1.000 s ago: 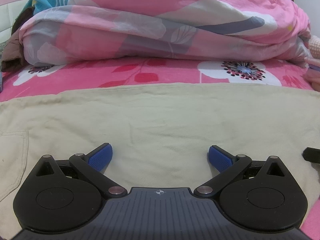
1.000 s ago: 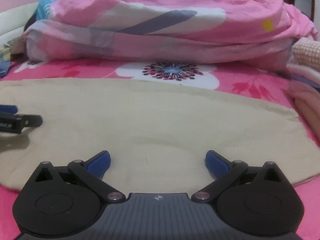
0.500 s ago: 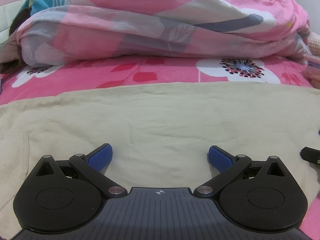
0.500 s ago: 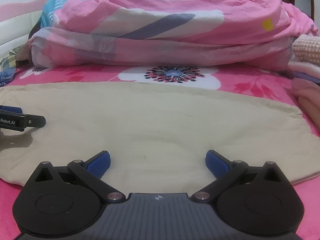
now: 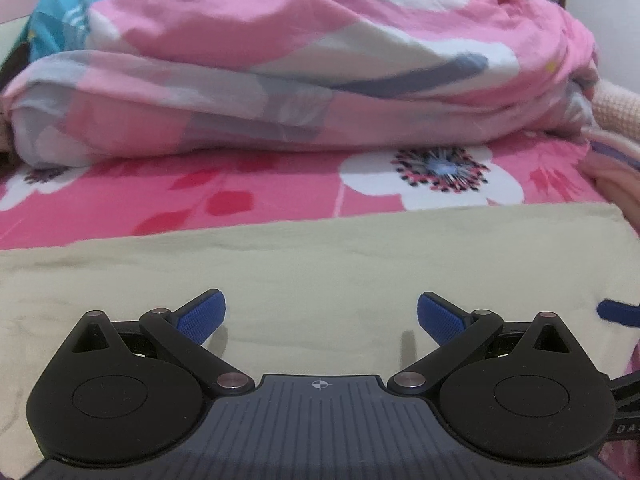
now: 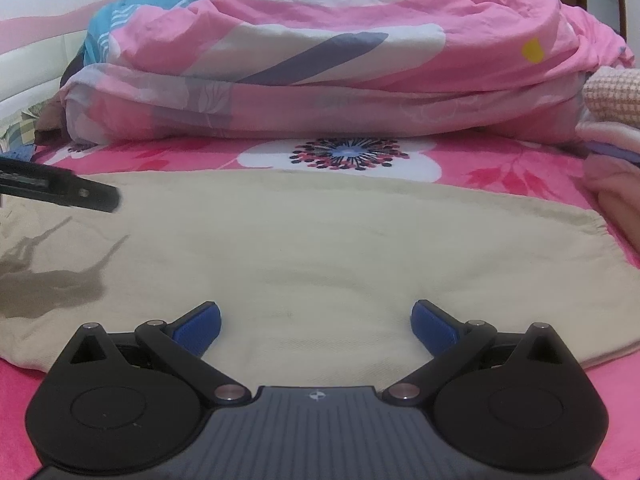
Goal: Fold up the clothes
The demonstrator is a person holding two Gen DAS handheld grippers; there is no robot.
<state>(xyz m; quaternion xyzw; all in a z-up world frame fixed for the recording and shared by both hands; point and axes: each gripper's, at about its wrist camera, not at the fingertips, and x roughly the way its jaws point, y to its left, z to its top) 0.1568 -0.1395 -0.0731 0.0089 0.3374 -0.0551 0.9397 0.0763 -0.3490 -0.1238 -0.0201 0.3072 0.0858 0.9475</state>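
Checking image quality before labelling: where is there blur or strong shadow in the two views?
Left wrist view: quilt and flower print smeared by motion blur, tongs sharp. Right wrist view: sharper, with a dark shadow on the beige garment under the other tongs.

Soft, even indoor light with no glare fills both fisheye views, whose edges bow and darken at the corners, the left view's quilt (image 5: 280,68) slightly motion-blurred, while a dark gripper shadow (image 6: 52,280) falls on the beige garment (image 6: 340,248).
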